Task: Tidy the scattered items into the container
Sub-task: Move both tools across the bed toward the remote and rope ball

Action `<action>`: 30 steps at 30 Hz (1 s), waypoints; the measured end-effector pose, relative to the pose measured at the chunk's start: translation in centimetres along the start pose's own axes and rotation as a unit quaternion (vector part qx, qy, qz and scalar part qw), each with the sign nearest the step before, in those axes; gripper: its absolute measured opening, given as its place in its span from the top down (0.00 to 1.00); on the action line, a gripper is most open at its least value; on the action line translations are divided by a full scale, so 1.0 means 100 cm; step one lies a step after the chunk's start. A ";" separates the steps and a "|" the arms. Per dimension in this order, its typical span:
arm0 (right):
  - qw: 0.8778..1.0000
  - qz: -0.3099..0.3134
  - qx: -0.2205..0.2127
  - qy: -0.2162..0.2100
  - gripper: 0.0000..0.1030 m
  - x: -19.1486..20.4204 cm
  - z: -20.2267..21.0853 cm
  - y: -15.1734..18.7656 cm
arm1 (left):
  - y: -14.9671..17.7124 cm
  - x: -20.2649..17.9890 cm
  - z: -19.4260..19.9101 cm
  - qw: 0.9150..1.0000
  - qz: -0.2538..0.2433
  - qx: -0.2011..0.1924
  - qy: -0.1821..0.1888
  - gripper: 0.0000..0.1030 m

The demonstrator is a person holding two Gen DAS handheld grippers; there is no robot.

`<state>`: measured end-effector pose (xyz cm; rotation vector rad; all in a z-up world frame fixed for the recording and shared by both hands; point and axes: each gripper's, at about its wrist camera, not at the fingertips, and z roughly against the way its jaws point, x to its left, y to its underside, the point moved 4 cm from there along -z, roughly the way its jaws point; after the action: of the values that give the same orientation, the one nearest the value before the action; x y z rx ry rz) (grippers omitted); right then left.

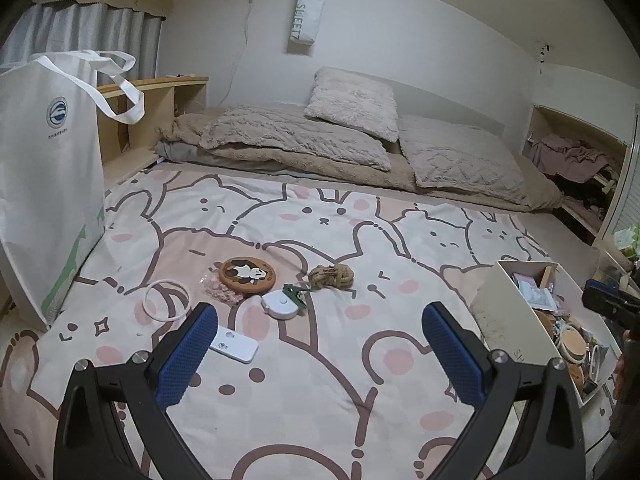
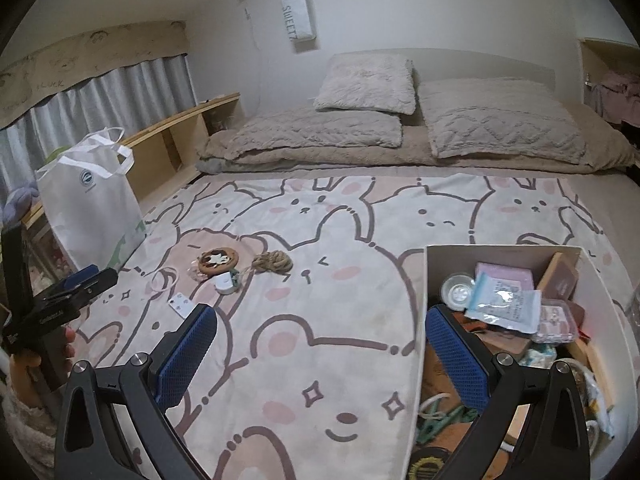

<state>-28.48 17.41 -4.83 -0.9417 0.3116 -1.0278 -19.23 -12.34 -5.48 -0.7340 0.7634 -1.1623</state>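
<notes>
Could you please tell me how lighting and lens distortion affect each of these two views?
Left wrist view: dim, bluish indoor light, dark fisheye corners, wall edge bowed, tote bag stretched large. Right wrist view: same flat light, no glare, box walls curved, far pillows slightly soft.

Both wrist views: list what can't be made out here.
- Tote bag, left wrist view: contents hidden by its own wall.
- Box, right wrist view: lower contents covered by a blue finger; near end cut off by the frame edge.
- Clip, left wrist view: partly hidden behind the tape measure.
- Remote, right wrist view: markings too small.
</notes>
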 end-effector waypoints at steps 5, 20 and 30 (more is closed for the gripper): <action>1.000 0.008 0.008 -0.010 0.00 0.016 -0.013 0.006 | 0.007 0.007 -0.010 1.000 0.002 0.013 -0.001 0.00; 0.997 0.037 0.070 -0.027 0.00 0.054 -0.077 0.046 | 0.043 0.054 -0.071 0.995 0.011 0.089 -0.036 0.00; 0.993 0.037 0.109 -0.030 0.00 0.063 -0.115 0.078 | 0.055 0.077 -0.106 0.991 0.000 0.123 -0.059 0.00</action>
<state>-27.76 7.60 -16.51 -0.7576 0.1791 -0.9433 -23.56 -19.65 -16.93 -0.5909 0.5110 -1.1779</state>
